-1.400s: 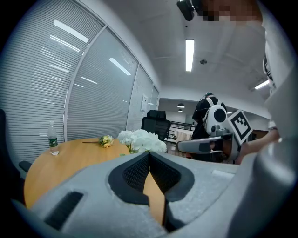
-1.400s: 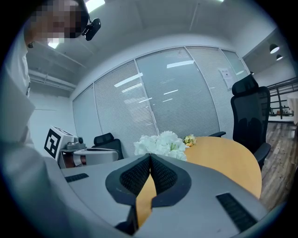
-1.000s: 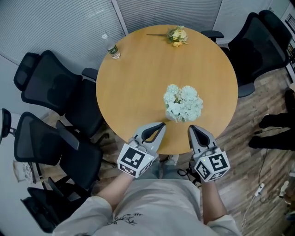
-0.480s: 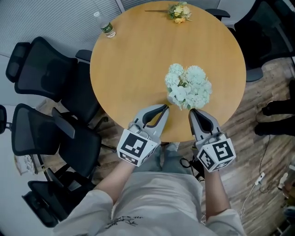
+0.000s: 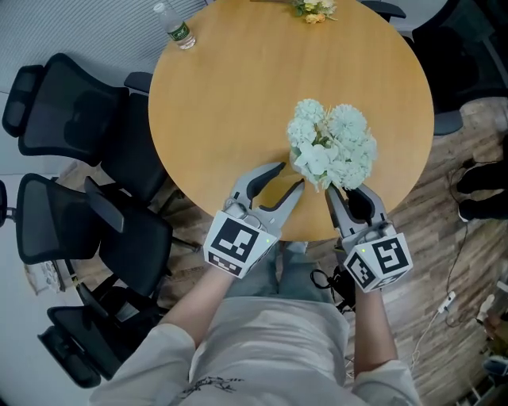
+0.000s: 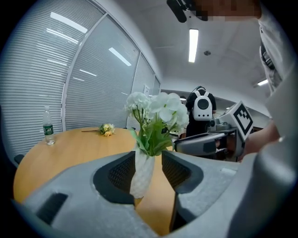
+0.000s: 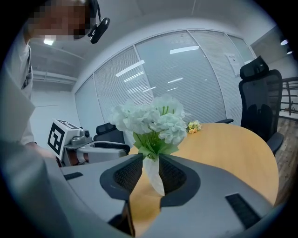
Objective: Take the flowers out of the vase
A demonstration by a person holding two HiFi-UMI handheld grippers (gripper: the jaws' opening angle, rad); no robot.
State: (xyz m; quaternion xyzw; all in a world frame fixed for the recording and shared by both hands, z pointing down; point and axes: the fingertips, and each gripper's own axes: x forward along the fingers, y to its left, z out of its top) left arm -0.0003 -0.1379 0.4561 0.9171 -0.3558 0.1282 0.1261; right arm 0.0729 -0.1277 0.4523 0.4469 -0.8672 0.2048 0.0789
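— Round wood table (image 5: pixel 222 103), office chairs (image 5: pixel 63 103) around it, blinds behind. Where's the vase?

— Near the table's front edge, w/ the flowers (image 5: pixel 332 147) in it. From the head view the blooms hide it. The left gripper view shows the vase (image 6: pixel 142 172): white, narrow, twisted ribs, upright.

— Tongs?

— Both spread, nothing pinched. Left gripper (image 5: pixel 290 176) comes in from the left of the bunch, right gripper (image 5: pixel 350 200) from the near side. Each one's own view frames the vase in the gap betw. its jaws. Can't tell if any pad touches it; prob. not yet.

— How will it handle?

— Guessing: top-heavy. Big pale heads on thin green stems over a slim base, so it'd tip easily. Vase looks smooth and hard, maybe slippery; the ribs should help grip. Blooms are soft and would crush.

— So where to grab?

— Steady the vase at mid-body w/ one gripper. Take the stems w/ the other just above the mouth, where the leaves bunch, not the heads. Pull straight up, gentle squeeze.

— Anything else on the table?

— Water bottle (image 5: pixel 173 25) and a small yellow bouquet (image 5: pixel 315 9) at the far edge, well apart.
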